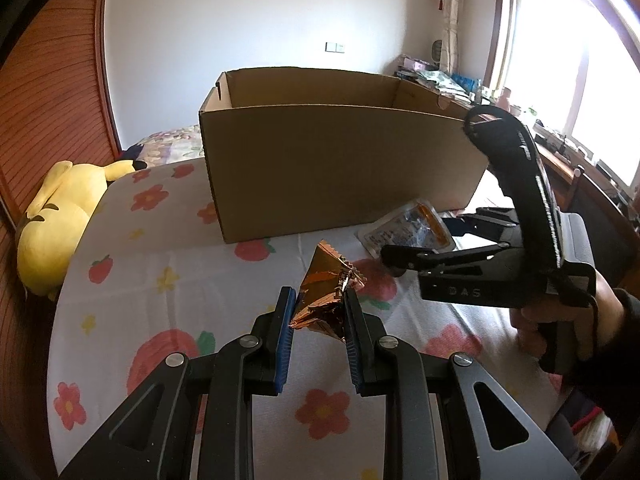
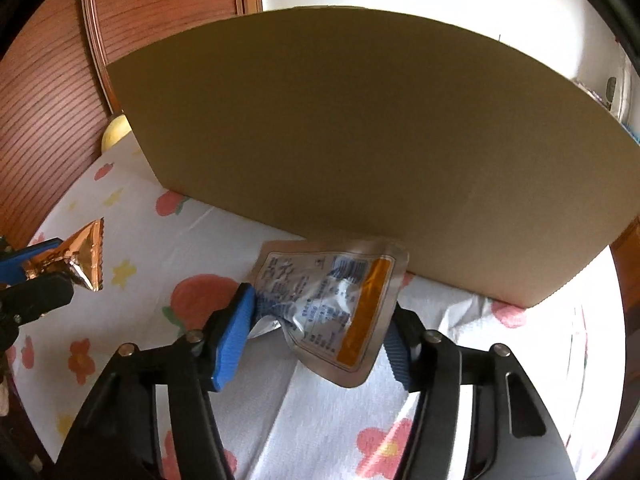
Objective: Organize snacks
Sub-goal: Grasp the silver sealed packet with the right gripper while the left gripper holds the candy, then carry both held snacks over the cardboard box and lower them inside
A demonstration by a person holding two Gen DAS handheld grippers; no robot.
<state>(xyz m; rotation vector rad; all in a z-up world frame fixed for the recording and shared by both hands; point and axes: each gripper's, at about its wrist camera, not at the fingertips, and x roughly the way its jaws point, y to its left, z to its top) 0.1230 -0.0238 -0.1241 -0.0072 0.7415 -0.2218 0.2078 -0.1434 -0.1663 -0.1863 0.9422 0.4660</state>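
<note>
Copper foil snack packet (image 1: 324,296) pinched in left gripper (image 1: 318,312), w/ cardboard box (image 1: 340,168) straight ahead across floral bedsheet (image 1: 160,280). Right gripper (image 2: 324,324) straddles silver pouch (image 2: 328,304) at box's near wall; grip unclear.

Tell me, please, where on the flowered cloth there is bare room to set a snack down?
Bare cloth lies left of the left gripper, between the box and the plush. It is crowded on the right: the silver pouch lies against the box between the right gripper jaws, and the foil packet sits beside it.
</note>
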